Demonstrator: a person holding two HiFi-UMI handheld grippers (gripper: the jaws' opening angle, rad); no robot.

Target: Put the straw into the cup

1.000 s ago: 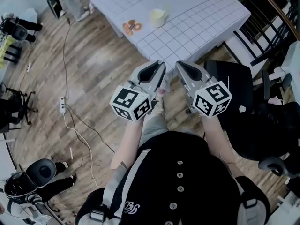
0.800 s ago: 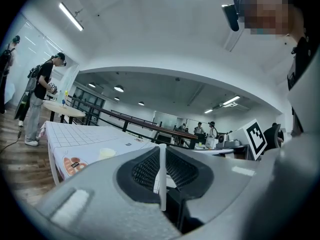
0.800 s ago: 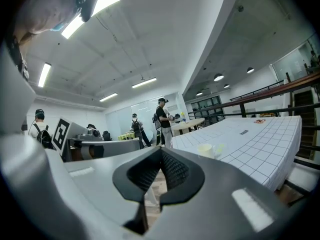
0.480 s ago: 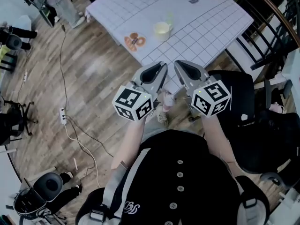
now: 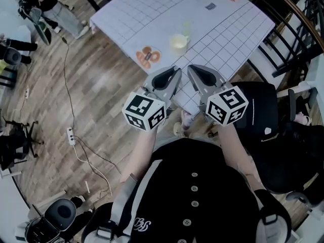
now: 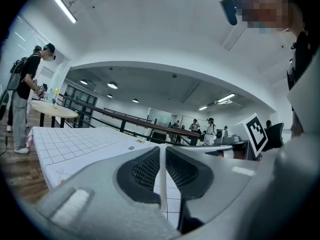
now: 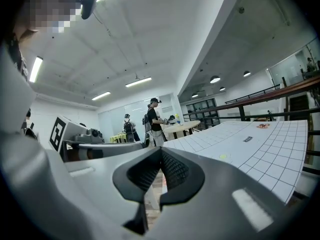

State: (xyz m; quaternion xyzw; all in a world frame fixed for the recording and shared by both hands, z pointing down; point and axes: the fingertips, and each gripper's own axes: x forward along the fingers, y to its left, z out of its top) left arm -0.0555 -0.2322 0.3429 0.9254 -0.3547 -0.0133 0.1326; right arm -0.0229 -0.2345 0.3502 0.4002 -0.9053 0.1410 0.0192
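A pale yellow cup [image 5: 178, 42] stands near the front corner of the table [image 5: 152, 9], which has a white grid cloth. A faint see-through greenish straw [image 5: 186, 27] rises just behind the cup; I cannot tell whether it is in it. My left gripper [image 5: 174, 72] and right gripper [image 5: 191, 70] are held side by side at the table's near corner, short of the cup. In the left gripper view the left gripper [image 6: 161, 154] has only a thin slit between its pads, with nothing in it. In the right gripper view the right gripper [image 7: 160, 156] has its pads together and empty.
An orange printed mark [image 5: 148, 56] lies on the cloth left of the cup, and a small label [image 5: 210, 6] farther back. A black chair [image 5: 258, 110] stands right of me. A cable and power strip [image 5: 71, 134] lie on the wooden floor at left. People stand at the far left.
The table and cup have come closer in the head view as both grippers were carried forward to the table's corner. The jaws look the same.
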